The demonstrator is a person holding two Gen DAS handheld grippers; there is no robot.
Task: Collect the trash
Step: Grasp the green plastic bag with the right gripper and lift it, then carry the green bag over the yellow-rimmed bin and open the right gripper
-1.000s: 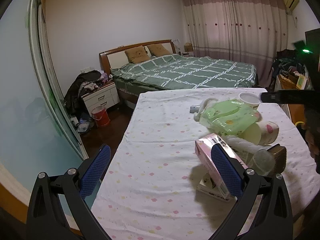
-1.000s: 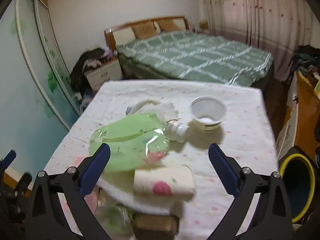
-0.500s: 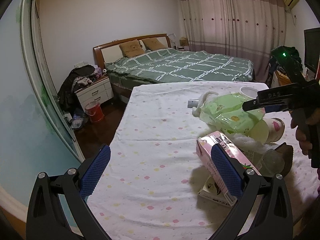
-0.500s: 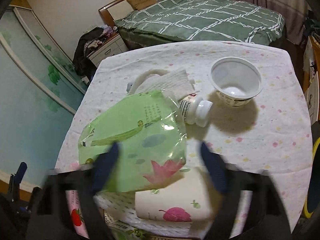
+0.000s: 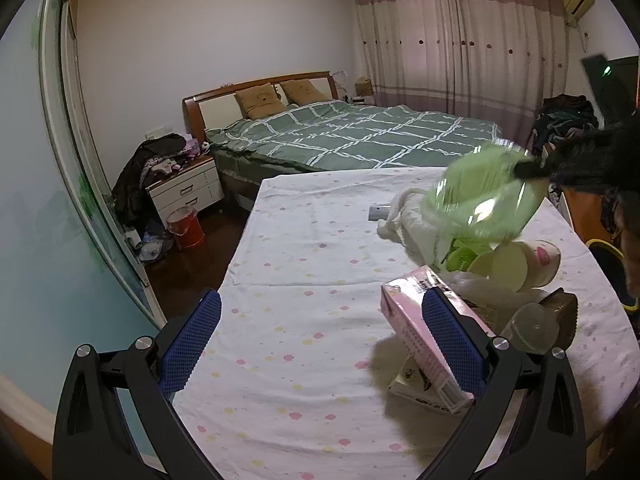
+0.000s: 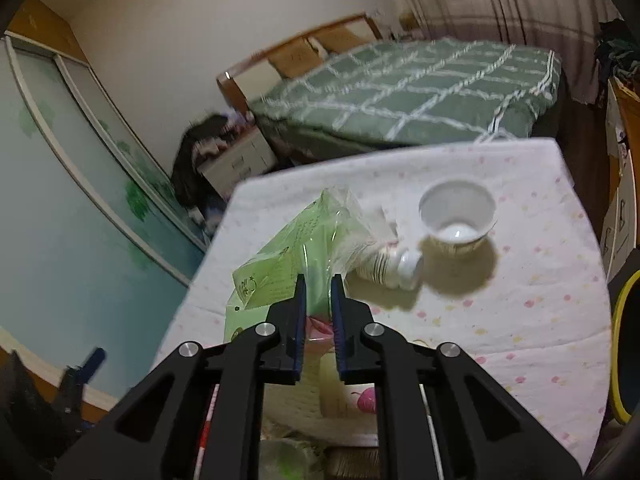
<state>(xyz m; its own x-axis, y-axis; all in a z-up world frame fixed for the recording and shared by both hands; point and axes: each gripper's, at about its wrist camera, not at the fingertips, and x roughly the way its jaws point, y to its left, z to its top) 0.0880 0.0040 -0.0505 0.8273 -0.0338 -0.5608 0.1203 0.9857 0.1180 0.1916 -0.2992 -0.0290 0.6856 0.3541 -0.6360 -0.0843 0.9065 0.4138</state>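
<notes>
A heap of trash lies on the table's right side. My right gripper (image 6: 318,280) has its jaws closing, and the pads pinch the green plastic bag (image 6: 288,256) between them. In the left wrist view the green plastic bag (image 5: 480,200) hangs lifted off the heap from the right gripper (image 5: 524,168). Below it lie a white cloth (image 5: 404,220), a flowered paper cup (image 5: 536,260), a pink carton (image 5: 416,332) and a clear plastic cup (image 5: 532,328). A white bowl (image 6: 458,216) and a small bottle (image 6: 392,266) sit further back. My left gripper (image 5: 320,296) is open and holds nothing, its right finger just in front of the pink carton.
The table (image 5: 304,280) wears a white dotted cloth. A yellow-rimmed bin (image 6: 624,344) stands on the floor to the right. Behind the table are a green checked bed (image 5: 360,136), a nightstand (image 5: 184,192) and a red bucket (image 5: 186,226).
The right gripper's jaws went from wide open to nearly together on the green bag, which has come up off the heap. The left gripper has stayed put.
</notes>
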